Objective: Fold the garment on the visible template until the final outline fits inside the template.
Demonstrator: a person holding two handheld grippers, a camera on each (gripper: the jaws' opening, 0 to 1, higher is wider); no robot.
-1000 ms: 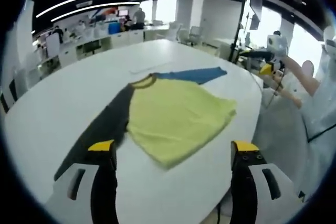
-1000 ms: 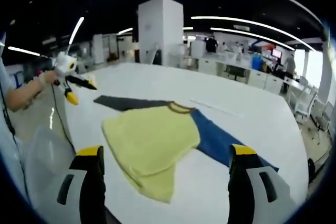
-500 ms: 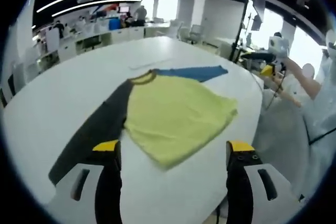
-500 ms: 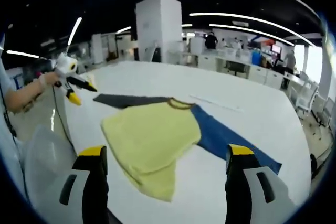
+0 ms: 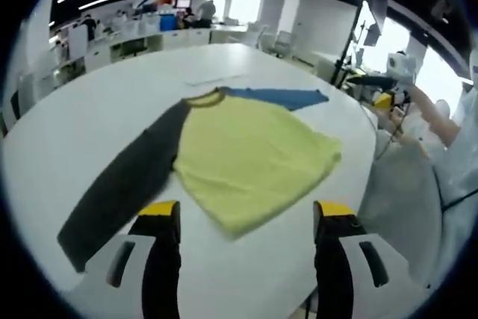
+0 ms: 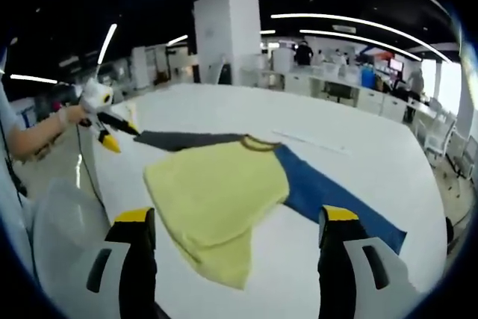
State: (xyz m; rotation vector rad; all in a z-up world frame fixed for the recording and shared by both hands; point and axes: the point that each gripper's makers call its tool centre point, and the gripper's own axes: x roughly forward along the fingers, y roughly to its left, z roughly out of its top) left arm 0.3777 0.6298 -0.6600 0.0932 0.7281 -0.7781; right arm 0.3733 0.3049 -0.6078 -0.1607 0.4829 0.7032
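A long-sleeved shirt lies flat on the white round table [image 5: 89,102]. Its yellow body [image 5: 254,158] is folded up at the hem, with a dark grey sleeve [image 5: 119,184] stretched to one side and a blue sleeve [image 5: 280,97] to the other. My left gripper [image 5: 246,214] hovers open over the near table edge, just short of the yellow hem. In the right gripper view the yellow body [image 6: 216,192], blue sleeve [image 6: 336,199] and grey sleeve [image 6: 179,140] lie ahead of my open right gripper [image 6: 237,218]. Neither gripper holds anything.
A thin pale strip [image 5: 213,78] lies on the table beyond the collar, also seen as a strip [image 6: 314,142] in the right gripper view. A person's hand holds the other gripper [image 6: 104,121] off the table edge. Desks, chairs and a white pillar [image 6: 228,39] stand behind.
Both views have crept slightly closer to the shirt, the left one more so. The shirt itself has not moved, and both grippers stay open.
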